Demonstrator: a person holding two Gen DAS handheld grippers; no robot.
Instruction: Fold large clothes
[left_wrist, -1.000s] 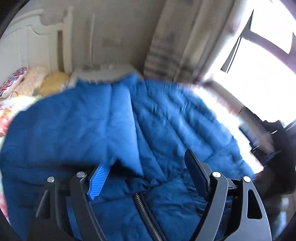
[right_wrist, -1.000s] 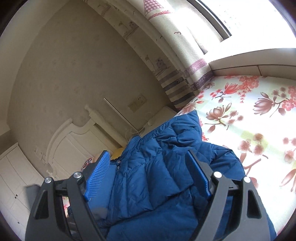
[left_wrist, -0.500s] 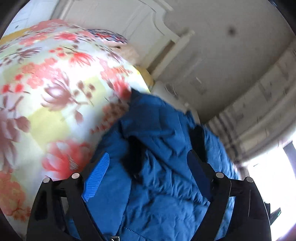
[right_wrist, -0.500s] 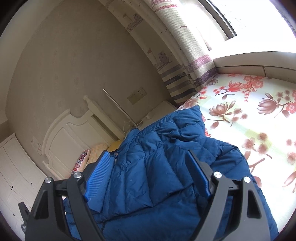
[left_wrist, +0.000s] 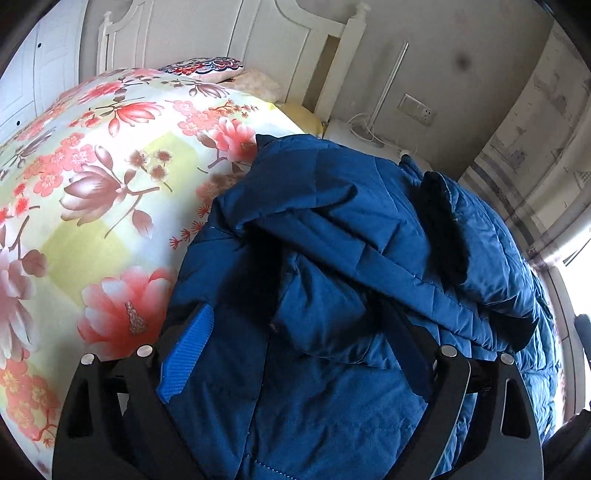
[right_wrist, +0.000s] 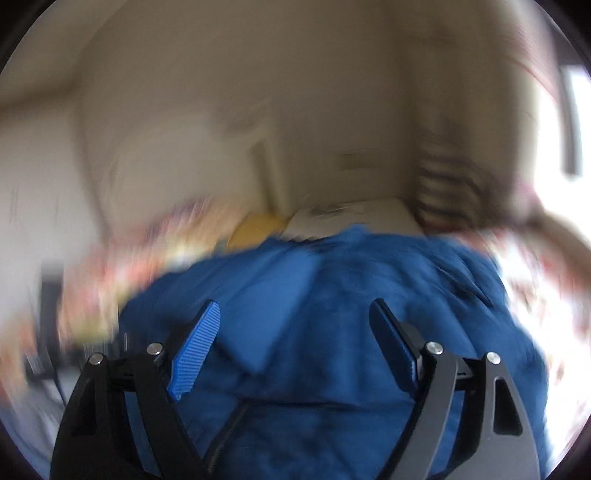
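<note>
Jacket (left_wrist: 332, 258): quilted blue cloth, slight sheen, stitched seams, dark fleecy collar lining; bedsheet (left_wrist: 92, 192): smooth matt floral cloth; headboard (left_wrist: 266, 40): white painted wood, satin finish; left gripper (left_wrist: 295, 354): matt black plastic, ribbed blue pads (left_wrist: 186, 354), shiny metal screws.

A blue jacket (left_wrist: 332, 258) lies heaped on the bed (left_wrist: 92, 192), its quilted folds piled over one another, a dark furry trim (left_wrist: 443, 229) along one edge. The left tool (left_wrist: 295, 354) hangs low over it, jaws opening, padded cloth bulging up between the blue pads (left_wrist: 186, 358) without being pinched. The floral sheet runs off to the left. Behind stand a white headboard (left_wrist: 266, 40), pillows (left_wrist: 207, 68) and a wall socket (left_wrist: 415, 109).
</note>
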